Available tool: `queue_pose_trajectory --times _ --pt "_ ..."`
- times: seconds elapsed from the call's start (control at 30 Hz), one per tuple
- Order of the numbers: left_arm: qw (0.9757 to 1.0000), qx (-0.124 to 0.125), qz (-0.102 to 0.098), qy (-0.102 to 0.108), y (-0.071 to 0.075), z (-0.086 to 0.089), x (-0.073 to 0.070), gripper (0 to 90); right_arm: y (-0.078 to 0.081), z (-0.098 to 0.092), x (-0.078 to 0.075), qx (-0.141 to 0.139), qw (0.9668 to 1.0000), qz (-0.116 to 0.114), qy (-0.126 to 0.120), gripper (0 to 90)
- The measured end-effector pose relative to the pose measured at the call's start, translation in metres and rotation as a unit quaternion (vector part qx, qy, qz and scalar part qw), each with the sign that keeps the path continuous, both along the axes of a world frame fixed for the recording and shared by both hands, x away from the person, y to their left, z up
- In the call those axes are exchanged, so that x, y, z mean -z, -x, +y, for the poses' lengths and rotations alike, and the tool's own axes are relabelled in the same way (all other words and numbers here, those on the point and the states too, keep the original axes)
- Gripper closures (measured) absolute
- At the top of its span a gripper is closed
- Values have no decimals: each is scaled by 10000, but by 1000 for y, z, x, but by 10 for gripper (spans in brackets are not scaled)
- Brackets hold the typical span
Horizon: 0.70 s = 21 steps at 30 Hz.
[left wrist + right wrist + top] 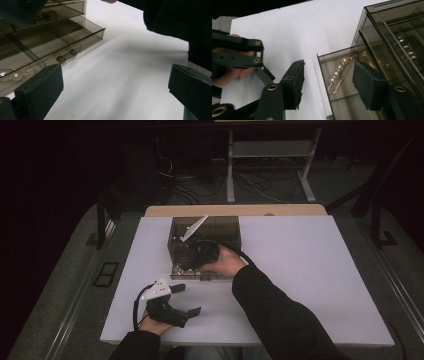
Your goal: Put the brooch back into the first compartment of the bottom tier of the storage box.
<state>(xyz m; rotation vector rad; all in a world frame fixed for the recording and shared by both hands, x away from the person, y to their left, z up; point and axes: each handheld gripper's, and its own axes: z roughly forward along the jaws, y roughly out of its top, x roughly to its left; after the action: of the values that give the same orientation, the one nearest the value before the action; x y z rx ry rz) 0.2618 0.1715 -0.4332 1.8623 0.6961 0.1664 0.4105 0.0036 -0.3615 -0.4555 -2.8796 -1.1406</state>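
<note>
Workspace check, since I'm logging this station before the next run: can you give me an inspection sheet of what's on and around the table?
Surface: white table top, bare apart from the box.
Job's things: smoky clear drawer box at the far middle; bottom drawer pulled out; pearl pin lying in a drawer compartment.
Clutter: nothing seen.
Grippers: left gripper open, held over the near edge; right gripper open, jaws either side of the pin, not touching it.
Cables: black cable loops from the left gripper; loose wires on the floor beyond the table.
Surroundings: dark room, grey floor, white frame legs behind.
</note>
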Motion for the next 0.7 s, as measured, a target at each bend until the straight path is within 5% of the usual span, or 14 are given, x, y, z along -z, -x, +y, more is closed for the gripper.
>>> queue_pose_trajectory --times 0.7 --pt "10000 17 20 -11 0 -1 0 0 20 -57 -13 557 9983 175 -41 69"
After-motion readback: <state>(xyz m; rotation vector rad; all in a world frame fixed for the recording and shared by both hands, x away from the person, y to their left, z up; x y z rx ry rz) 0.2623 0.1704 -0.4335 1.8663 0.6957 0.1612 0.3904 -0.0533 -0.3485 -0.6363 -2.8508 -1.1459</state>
